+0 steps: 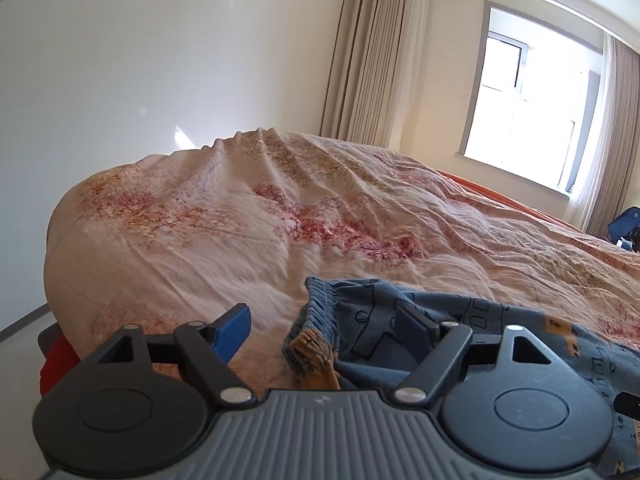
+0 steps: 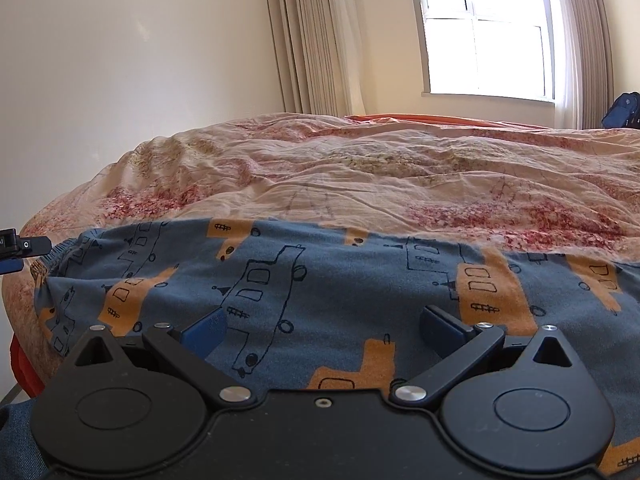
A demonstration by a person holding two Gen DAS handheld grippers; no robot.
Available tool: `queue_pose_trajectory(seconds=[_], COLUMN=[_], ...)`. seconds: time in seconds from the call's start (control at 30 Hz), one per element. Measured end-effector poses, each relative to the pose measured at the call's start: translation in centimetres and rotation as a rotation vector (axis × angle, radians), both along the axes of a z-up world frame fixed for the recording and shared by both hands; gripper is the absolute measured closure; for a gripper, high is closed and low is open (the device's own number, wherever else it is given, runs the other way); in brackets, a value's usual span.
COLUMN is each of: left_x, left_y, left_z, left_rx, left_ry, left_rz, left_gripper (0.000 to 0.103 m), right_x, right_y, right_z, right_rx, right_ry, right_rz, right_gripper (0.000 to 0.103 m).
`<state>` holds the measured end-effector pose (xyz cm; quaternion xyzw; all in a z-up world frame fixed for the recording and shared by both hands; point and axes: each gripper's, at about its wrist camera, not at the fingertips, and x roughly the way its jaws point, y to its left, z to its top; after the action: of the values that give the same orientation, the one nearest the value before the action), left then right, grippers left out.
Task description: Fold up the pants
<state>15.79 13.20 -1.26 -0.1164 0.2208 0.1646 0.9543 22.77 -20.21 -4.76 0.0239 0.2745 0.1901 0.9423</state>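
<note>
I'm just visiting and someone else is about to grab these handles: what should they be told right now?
Left claw: open, empty, at the pants' elastic waistband.
Right claw: open, empty, low over the middle of the pants.
Pants: blue with orange vehicle print, lying across the near edge of the floral bedspread.
Done: nothing gripped; no finished fold visible.
Left: grip the fabric and fold.

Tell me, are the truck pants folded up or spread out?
Spread out, mostly. The pants lie flat across the bedspread, waistband at one end. Neither gripper holds them; whether they are already halved lengthwise, cannot tell.
</note>
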Motion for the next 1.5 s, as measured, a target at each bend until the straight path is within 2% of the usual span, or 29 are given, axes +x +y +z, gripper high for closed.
queue_pose_trajectory(seconds=[0.1,0.17,0.37,0.43,0.47,0.6,0.73,0.77,0.8,0.83,0.87,1.0,1.1,1.17,1.3,1.33,1.4,1.5], left_x=[0.7,1.5,4.1,4.9,5.2,5.8,5.4,5.3,5.2,5.1,5.2,4.9,5.0,4.9,4.6,4.5,4.4,4.4], left_y=[-1.5,-3.0,-8.1,-9.6,-10.4,-12.2,-12.6,-12.7,-12.7,-12.8,-12.8,-12.9,-13.3,-13.5,-13.8,-13.7,-13.7,-13.9], left_z=[0.3,0.3,-0.8,-1.2,-1.5,-2.4,-2.7,-2.9,-3.0,-3.1,-3.1,-3.2,-3.2,-3.3,-3.3,-3.3,-3.3,-3.4], left_rx=[-0.006,-0.017,-0.079,-0.084,-0.082,-0.089,-0.093,-0.096,-0.097,-0.097,-0.096,-0.089,-0.066,-0.047,-0.029,-0.028,-0.03,-0.017], left_ry=[-0.02,-0.026,-0.013,0.004,0.018,0.086,0.119,0.131,0.139,0.144,0.147,0.164,0.184,0.196,0.208,0.208,0.202,0.208], left_rz=[-0.083,-0.145,-0.353,-0.403,-0.429,-0.51,-0.545,-0.55,-0.551,-0.552,-0.554,-0.562,-0.567,-0.572,-0.577,-0.578,-0.582,-0.583], left_gripper=[0.015,0.013,0.011,0.011,0.011,0.011,0.011,0.011,0.011,0.011,0.011,0.011,0.011,0.01,0.009,0.009,0.008,0.007], right_x=[1.8,4.0,12.2,14.6,15.5,17.9,18.2,18.0,17.9,17.6,17.3,16.1,16.0,16.0,15.7,15.3,13.8,10.2], right_y=[-0.3,-0.7,-0.6,0.5,1.0,3.6,5.2,5.4,5.6,5.8,6.1,6.5,6.8,7.0,5.3,4.4,2.4,-1.3], right_z=[0.7,1.6,3.9,3.9,3.7,2.0,0.8,0.8,0.7,0.7,0.8,1.7,2.2,1.9,1.9,2.1,2.5,2.6], right_rx=[0.022,0.055,0.199,0.21,0.199,0.126,0.08,0.077,0.068,0.056,0.029,-0.047,-0.093,-0.099,-0.065,-0.046,-0.028,-0.025], right_ry=[-0.012,-0.006,0.119,0.168,0.184,0.281,0.323,0.324,0.323,0.318,0.303,0.19,0.124,0.125,0.122,0.115,0.085,0.041], right_rz=[0.013,0.066,0.227,0.276,0.299,0.402,0.488,0.5,0.513,0.524,0.535,0.512,0.482,0.475,0.401,0.376,0.321,0.195], right_gripper=[0.0,0.0,0.001,0.007,0.011,0.035,0.04,0.052,0.073,0.085,0.092,0.098,0.098,0.096,0.061,0.055,0.028,0.009])
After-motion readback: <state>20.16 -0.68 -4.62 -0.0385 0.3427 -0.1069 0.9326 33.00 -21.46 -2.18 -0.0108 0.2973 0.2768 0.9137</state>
